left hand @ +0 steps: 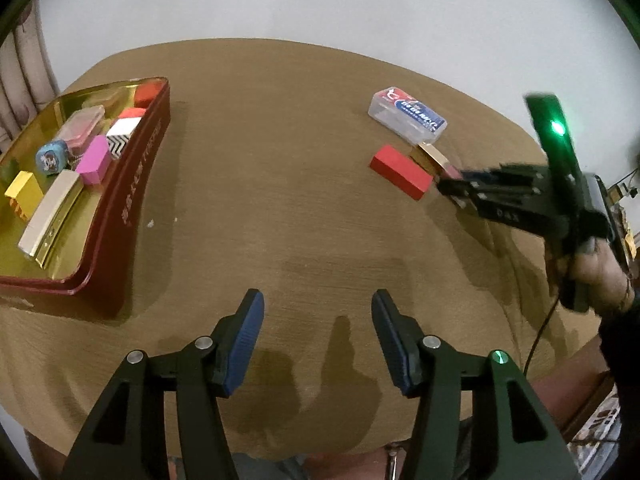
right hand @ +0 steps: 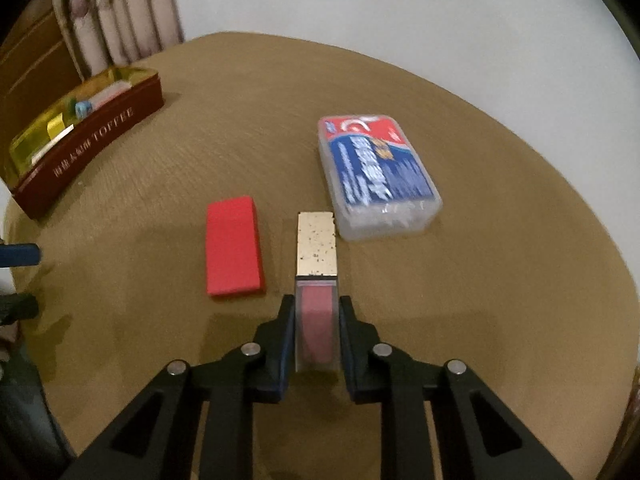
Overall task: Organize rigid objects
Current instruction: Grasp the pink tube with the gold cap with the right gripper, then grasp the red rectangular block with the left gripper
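**Most pieces are sitting in the tin; three are waiting on the table**

The red tin is standing at the left side of the table, and it is already holding many small things: a pink block, a yellow block, a zigzag block, a round blue piece, a long silver-gold case and some others that I cannot name.

On the right side, well apart from the tin, three things are lying outside it. The right gripper is closing its fingers on the pink end of the tube, whose gold cap is pointing away, toward the clear box. It is hard to tell if the tube is resting on the table or is lifted a little. The red block is lying just beside the tube, on its left, not touching it.

The left gripper is hovering low over bare table with its fingers wide apart and nothing between them.

In my judgement the task is more than half done: the tube is being handled now, and the red block and clear box are still waiting.
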A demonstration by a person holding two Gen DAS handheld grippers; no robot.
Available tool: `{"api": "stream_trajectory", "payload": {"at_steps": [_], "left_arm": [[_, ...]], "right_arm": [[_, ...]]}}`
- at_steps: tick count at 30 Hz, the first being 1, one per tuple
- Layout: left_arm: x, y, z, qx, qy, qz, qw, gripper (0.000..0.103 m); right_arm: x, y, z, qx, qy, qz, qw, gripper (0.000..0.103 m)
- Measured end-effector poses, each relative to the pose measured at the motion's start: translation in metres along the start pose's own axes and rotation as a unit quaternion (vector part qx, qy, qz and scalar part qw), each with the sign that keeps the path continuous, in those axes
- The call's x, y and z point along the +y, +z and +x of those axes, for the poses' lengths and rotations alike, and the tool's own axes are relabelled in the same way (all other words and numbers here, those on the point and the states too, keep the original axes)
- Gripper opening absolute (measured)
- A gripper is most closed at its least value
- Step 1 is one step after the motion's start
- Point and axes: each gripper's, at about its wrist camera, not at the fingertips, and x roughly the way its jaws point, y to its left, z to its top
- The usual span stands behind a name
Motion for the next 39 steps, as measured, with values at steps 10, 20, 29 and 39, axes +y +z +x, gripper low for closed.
{"api": "stream_trajectory", "payload": {"at_steps": [10,20,29,39], "left_arm": [[-0.032,0.043,0.019,0.019,-0.038,-0.002,0.9991,0.052],[-0.079,0.098,0.065,0.044,-0.042,-0.041,0.9973,0.052],[-0.088,0.113,0.110,0.100,-0.001,-0.092,0.9908,0.052],[-0.087,0.118,0.119,0.100,0.042,-0.119,0.9869,0.028]], "right_arm": [[-0.061,-0.093,-0.046,-0.038,-0.019,0.137,0.990,0.020],[-0.093,-0.124,-0.056,-0.071,-0.028,0.191,0.978,0.020],[-0.095,-0.128,-0.063,-0.093,-0.017,0.195,0.976,0.020],[-0.099,-0.133,-0.069,-0.103,-0.007,0.206,0.973,0.020]]}}
